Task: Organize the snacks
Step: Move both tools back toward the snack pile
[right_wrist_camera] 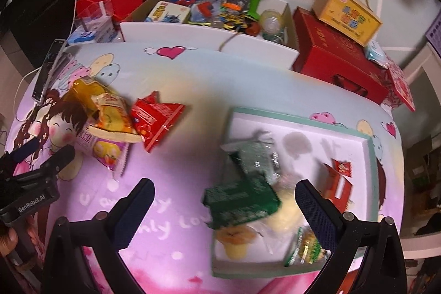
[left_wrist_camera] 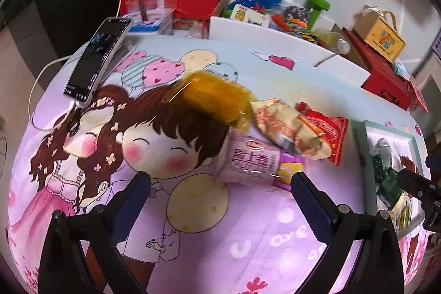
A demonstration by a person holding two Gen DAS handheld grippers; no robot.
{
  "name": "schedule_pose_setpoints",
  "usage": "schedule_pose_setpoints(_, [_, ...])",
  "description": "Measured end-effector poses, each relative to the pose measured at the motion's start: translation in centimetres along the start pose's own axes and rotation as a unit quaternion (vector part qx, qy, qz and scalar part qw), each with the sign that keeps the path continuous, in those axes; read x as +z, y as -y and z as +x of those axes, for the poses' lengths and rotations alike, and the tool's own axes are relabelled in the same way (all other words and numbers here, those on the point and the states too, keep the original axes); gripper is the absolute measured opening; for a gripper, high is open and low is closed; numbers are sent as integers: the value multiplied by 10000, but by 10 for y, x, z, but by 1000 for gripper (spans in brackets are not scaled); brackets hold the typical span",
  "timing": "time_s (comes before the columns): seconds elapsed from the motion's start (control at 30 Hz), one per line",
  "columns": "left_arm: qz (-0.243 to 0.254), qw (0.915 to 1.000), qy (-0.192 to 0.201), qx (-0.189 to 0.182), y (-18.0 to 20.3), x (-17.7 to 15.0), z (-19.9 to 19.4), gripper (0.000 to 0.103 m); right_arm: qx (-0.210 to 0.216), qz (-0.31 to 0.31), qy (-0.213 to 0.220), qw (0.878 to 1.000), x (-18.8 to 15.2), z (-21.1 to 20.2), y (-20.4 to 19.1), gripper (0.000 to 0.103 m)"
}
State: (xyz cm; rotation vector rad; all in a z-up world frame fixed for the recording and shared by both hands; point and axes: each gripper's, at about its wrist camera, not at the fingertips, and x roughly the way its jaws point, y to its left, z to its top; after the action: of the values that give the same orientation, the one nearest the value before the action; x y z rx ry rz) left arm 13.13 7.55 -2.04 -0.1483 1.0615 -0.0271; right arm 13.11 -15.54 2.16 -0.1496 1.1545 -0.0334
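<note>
Left gripper (left_wrist_camera: 220,183): released, jaws wide apart, nothing between them, hovering low over the cartoon-printed cloth (left_wrist_camera: 193,252) on the surface. Just ahead, a pile of four snacks: pale purple packet (left_wrist_camera: 252,160) nearest, its near end between the fingertips' line; amber-yellow packet (left_wrist_camera: 217,98) behind it; beige-and-orange packet (left_wrist_camera: 286,128) lying across both; red packet (left_wrist_camera: 329,132) at the right, partly under the beige one.

Right gripper (right_wrist_camera: 224,193): also released and empty, jaws spread, above the shallow white tray (right_wrist_camera: 339,139) with a pale green rim. In the tray: dark green packets (right_wrist_camera: 241,200), small red packets (right_wrist_camera: 337,181), a yellow jelly cup (right_wrist_camera: 234,241), other wrappers too blurred to tell. Tray well apart from the pile. Phone (left_wrist_camera: 96,59) at the far left on the cloth; cluttered white box (right_wrist_camera: 193,32) behind.
</note>
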Motion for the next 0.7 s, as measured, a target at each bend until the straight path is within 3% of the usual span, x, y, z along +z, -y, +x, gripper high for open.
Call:
schedule_pose_setpoints(0.47, [-530, 9981, -303, -72, -32, 2, 26, 101, 381, 181, -144, 9990, 33, 39, -37, 103])
schedule_pose_setpoints(0.7, [-560, 9975, -397, -168, -31, 3, 35, 101, 614, 361, -210, 9972, 50, 59, -47, 103])
